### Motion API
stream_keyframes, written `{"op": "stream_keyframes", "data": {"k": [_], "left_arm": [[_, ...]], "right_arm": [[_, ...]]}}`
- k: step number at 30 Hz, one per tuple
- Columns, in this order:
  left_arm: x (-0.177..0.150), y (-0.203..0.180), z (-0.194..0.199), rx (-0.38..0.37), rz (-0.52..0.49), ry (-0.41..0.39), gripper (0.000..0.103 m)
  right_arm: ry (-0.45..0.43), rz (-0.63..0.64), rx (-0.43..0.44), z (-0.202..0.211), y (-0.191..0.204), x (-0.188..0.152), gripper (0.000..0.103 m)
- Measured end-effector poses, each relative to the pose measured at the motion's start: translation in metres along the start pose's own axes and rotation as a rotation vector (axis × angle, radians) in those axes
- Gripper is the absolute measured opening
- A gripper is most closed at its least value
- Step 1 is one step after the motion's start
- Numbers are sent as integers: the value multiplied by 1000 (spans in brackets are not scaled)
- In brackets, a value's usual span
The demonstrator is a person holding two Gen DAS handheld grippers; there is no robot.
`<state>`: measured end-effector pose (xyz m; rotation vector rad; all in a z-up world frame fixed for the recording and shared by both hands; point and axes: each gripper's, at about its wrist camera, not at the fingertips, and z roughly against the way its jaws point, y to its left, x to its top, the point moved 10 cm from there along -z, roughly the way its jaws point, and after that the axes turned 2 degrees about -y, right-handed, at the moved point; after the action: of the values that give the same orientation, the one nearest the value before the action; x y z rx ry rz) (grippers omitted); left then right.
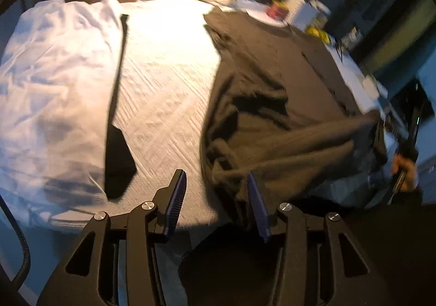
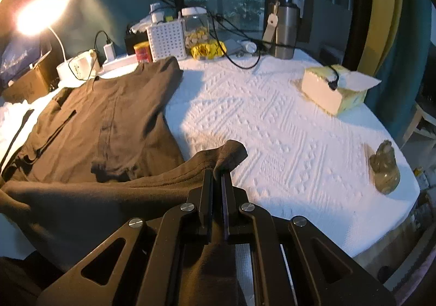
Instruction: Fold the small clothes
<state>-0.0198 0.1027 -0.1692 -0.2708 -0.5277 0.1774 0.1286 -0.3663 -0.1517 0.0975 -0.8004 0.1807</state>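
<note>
The right gripper (image 2: 217, 170) is clamped on a corner of the soft, limp dark brown cotton shirt (image 2: 103, 126) spread beyond its jaws; the left gripper (image 1: 216, 183) stands half open, empty, hem just right: pinch edges

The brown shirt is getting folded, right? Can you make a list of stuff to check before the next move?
1. Right gripper pinching the brown shirt hem: ok, shut on the cloth.
2. Left gripper free: ok, open, no cloth between its fingers.
3. Upper half of the shirt lying flat: ok.
4. Lower half smooth: not ok, bunched and wrinkled in the left wrist view.
5. Bare tablecloth beside the shirt: ok.
6. Black tie clear of the shirt: ok, it lies apart, by the white garment.
</note>
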Motion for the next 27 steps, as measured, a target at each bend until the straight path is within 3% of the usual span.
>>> {"op": "stream_keyframes", "data": {"k": [5, 8, 10, 14, 16, 17, 21, 27], "left_arm": [[11, -15, -7, 18, -19, -23, 46], [8, -22, -21, 65, -99, 16, 45], [1, -24, -32, 109, -167, 51, 37], [-9, -21, -46, 157, -195, 93, 35], [-11, -25, -47, 174, -227, 84, 21], [-12, -28, -47, 184, -245, 81, 7], [-6, -37, -27, 284, -336, -16, 6], [15, -46, 14, 310, -334, -187, 5]], "right_arm": [[1, -12, 9, 2, -5, -3, 6], [0, -17, 9, 4, -7, -4, 6], [2, -22, 9, 4, -8, -6, 6], [4, -23, 7, 4, -9, -7, 6], [0, -23, 7, 5, -9, -7, 6], [-3, -22, 6, 6, -9, -7, 6], [-24, -10, 5, 15, -8, -3, 6], [-62, 11, 7, 30, -2, 10, 6]]}}
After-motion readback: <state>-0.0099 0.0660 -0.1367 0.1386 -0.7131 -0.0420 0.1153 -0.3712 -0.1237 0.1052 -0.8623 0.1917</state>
